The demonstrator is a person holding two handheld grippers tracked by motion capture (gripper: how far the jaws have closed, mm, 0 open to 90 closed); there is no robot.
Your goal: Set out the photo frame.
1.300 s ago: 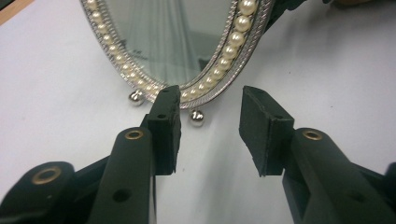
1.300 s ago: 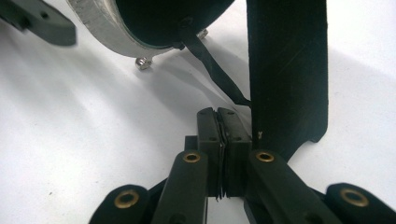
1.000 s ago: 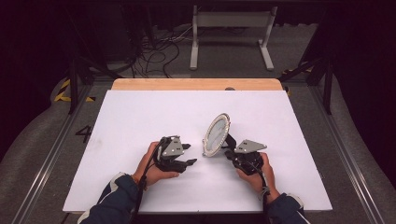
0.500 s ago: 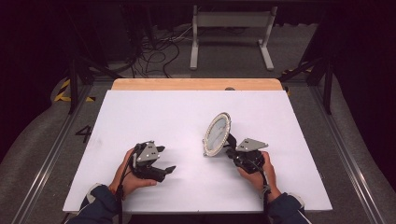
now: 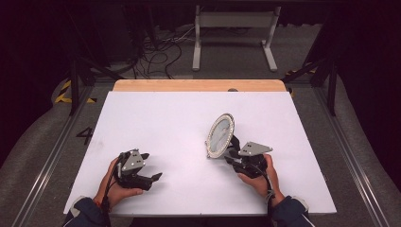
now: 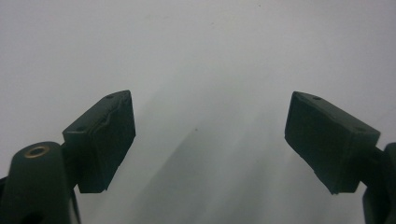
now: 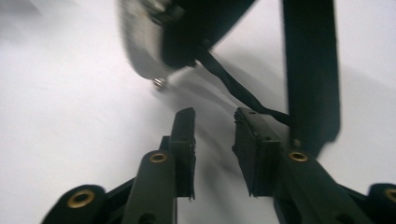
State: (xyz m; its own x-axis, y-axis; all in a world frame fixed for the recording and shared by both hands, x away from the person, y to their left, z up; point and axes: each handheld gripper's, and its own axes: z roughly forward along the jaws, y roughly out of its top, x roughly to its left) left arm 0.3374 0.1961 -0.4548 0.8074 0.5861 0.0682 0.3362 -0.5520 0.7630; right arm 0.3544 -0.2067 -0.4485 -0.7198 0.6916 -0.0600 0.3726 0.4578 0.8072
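A: Where's the round make-up mirror with the white light-studded rim (image 5: 221,135)?

B: Right of centre on the white table top (image 5: 165,118). It stands on its own, tipped back, with the glass facing left and far. That tilt looks like a viewing angle, propped from behind.

A: What's propping it?

B: The right gripper view shows the mirror's grey back (image 7: 144,42), a broad black flat support strip (image 7: 310,70) and a thin black twisted cable (image 7: 233,84) running down to the table. I'd say the strip is the leg.

A: Right gripper (image 5: 230,152)?

B: It sits just behind the mirror's foot, on the near right. The jaws have just been opening and now stand a little apart with only bare table between the pads (image 7: 184,135). It grips nothing and looks like a let-go after setting the mirror up.

A: Left gripper (image 5: 156,177)?

B: Near left, well apart from the mirror, low over the table. Its jaws have been opening and are spread wide and empty (image 6: 210,116). It's parked out of the way, I'd guess.

A: Risk?

B: The right jaws are close to the leg and cable. Careless backing out could snag them and tip the mirror.
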